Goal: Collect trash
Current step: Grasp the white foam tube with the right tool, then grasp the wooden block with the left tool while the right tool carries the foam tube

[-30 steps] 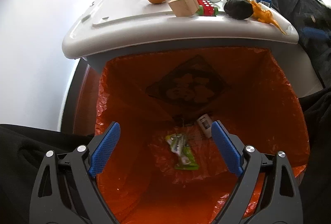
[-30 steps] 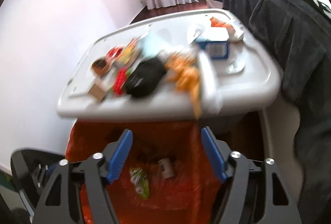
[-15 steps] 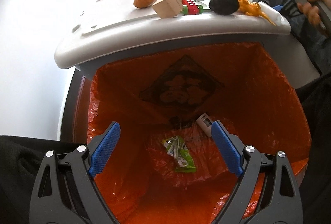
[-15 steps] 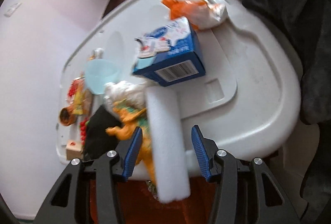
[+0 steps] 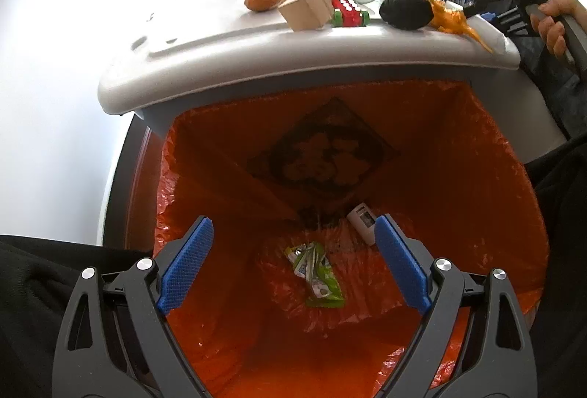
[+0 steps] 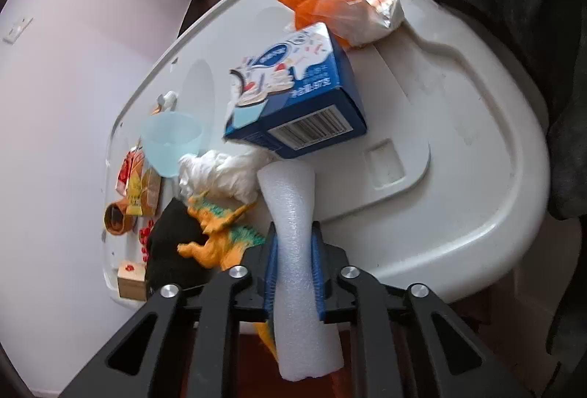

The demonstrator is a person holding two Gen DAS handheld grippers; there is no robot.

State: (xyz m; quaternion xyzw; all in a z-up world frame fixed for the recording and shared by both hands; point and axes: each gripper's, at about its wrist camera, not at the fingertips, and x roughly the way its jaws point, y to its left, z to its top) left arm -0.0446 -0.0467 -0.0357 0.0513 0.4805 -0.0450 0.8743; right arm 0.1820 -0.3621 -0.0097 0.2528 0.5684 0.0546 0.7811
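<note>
While left claw (image 5: 293, 266) gapes, right claw (image 6: 295, 273) pinches foam roll (image 6: 293, 214).

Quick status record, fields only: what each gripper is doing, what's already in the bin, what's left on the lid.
right gripper: shut on white foam tube, squeezed at mid-length
left gripper: open, empty, over the orange bin bag
in bag: green wrapper, small white packet
on lid: blue carton, orange-white bag, white tissue, toy dinosaur, pale blue cup, black item, wooden block
</note>
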